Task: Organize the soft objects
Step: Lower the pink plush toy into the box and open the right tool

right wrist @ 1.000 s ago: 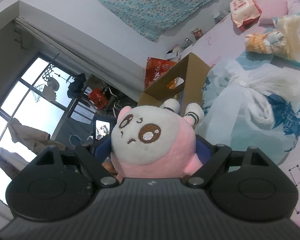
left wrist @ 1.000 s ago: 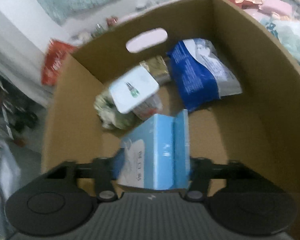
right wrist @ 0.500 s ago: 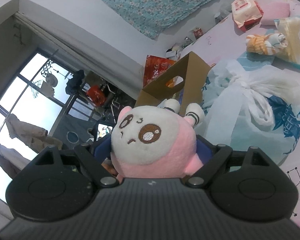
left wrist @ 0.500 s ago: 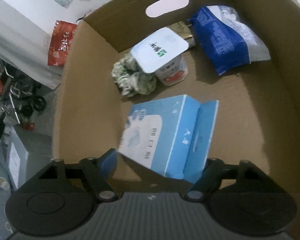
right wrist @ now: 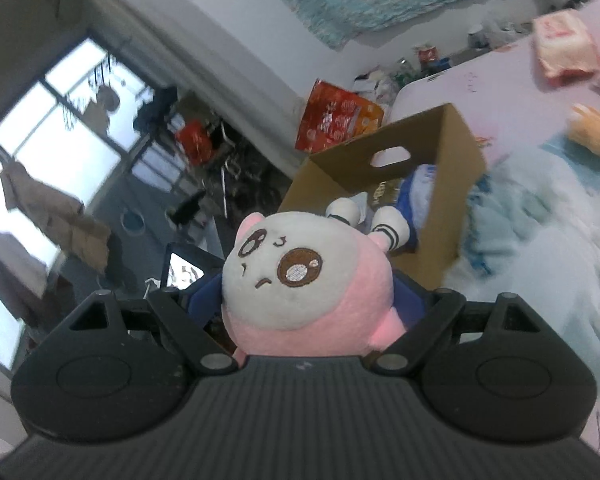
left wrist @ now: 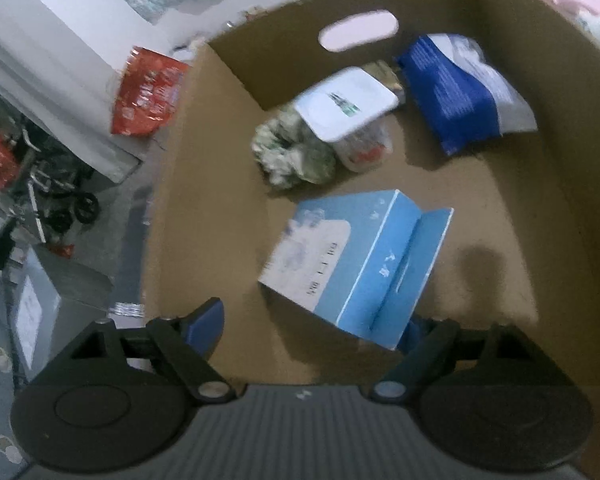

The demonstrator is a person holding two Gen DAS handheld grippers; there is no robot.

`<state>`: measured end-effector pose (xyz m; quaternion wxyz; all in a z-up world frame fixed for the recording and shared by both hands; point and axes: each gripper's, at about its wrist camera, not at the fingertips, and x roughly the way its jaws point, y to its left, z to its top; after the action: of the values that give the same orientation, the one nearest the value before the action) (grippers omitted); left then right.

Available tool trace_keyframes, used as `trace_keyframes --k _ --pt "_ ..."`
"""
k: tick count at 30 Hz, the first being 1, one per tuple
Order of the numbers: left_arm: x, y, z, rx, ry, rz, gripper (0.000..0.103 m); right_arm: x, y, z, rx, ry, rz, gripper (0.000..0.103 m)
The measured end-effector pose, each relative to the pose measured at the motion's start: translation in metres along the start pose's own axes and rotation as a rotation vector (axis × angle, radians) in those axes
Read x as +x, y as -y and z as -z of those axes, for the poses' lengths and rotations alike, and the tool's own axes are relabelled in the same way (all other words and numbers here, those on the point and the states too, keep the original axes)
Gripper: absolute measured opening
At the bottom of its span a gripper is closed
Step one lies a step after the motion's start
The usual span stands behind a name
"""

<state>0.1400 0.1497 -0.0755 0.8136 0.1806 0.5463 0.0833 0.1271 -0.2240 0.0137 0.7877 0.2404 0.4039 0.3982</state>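
In the left wrist view my left gripper (left wrist: 311,320) is open above the cardboard box (left wrist: 204,208). A light blue tissue box (left wrist: 355,264) lies free on the box floor, just past my fingertips. Further in lie a dark blue packet (left wrist: 459,96), a white yogurt cup (left wrist: 351,112) and a crumpled greenish cloth (left wrist: 292,152). In the right wrist view my right gripper (right wrist: 307,300) is shut on a pink and white plush toy (right wrist: 303,280), held in the air on the near side of the same cardboard box (right wrist: 455,184).
A red snack bag (left wrist: 148,92) leans on the wall beyond the box. In the right wrist view a white plastic bag (right wrist: 539,232) lies on the pink bed right of the box, with a pink wipes pack (right wrist: 563,48) and an orange soft toy (right wrist: 595,136) further back.
My left gripper opened and let go of the tissue box, which now lies on the box floor, then drew back. My right gripper, holding the plush toy, swung toward the box.
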Motion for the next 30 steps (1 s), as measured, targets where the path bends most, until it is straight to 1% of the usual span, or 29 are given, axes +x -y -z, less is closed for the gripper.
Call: trace_keyframes --k 1,3,6,8,11,13,16,18,21,24,27,30 --pt "0.003 0.0 -0.001 -0.013 -0.011 0.013 0.087 0.009 -0.004 -0.005 -0.02 -0.015 0.01 0.088" --pt "0.006 -0.002 -0.004 -0.049 -0.022 0.042 0.087 0.034 -0.013 -0.014 -0.07 -0.058 0.068 0.088" --pt "0.003 -0.009 -0.005 -0.096 -0.01 0.083 0.088 0.071 -0.022 -0.027 -0.15 -0.121 0.16 0.087" --pt "0.001 -0.012 -0.006 -0.113 -0.003 0.112 0.092 0.094 -0.026 -0.035 -0.184 -0.156 0.202 0.087" --pt "0.004 -0.017 -0.007 -0.15 -0.022 0.162 0.093 0.132 -0.034 -0.048 -0.253 -0.212 0.256 0.087" --pt "0.006 -0.017 -0.007 -0.151 -0.027 0.154 0.097 0.159 -0.039 -0.054 -0.299 -0.26 0.3 0.087" --pt "0.007 -0.013 -0.008 -0.14 -0.031 0.145 0.097 0.199 -0.044 -0.055 -0.354 -0.334 0.366 0.087" --pt "0.007 -0.01 -0.008 -0.131 -0.04 0.137 0.097 0.222 -0.039 -0.053 -0.375 -0.386 0.402 0.087" --pt "0.008 -0.002 -0.008 -0.09 -0.051 0.116 0.097 0.242 -0.029 -0.049 -0.387 -0.434 0.458 0.089" --pt "0.005 0.004 -0.005 -0.054 -0.046 0.091 0.097 0.249 -0.021 -0.051 -0.373 -0.454 0.475 0.089" --pt "0.002 0.002 -0.004 -0.04 -0.044 0.083 0.097 0.248 -0.016 -0.055 -0.364 -0.437 0.477 0.089" --pt "-0.001 -0.003 -0.004 -0.057 -0.041 0.079 0.097 0.247 -0.013 -0.057 -0.352 -0.429 0.469 0.089"
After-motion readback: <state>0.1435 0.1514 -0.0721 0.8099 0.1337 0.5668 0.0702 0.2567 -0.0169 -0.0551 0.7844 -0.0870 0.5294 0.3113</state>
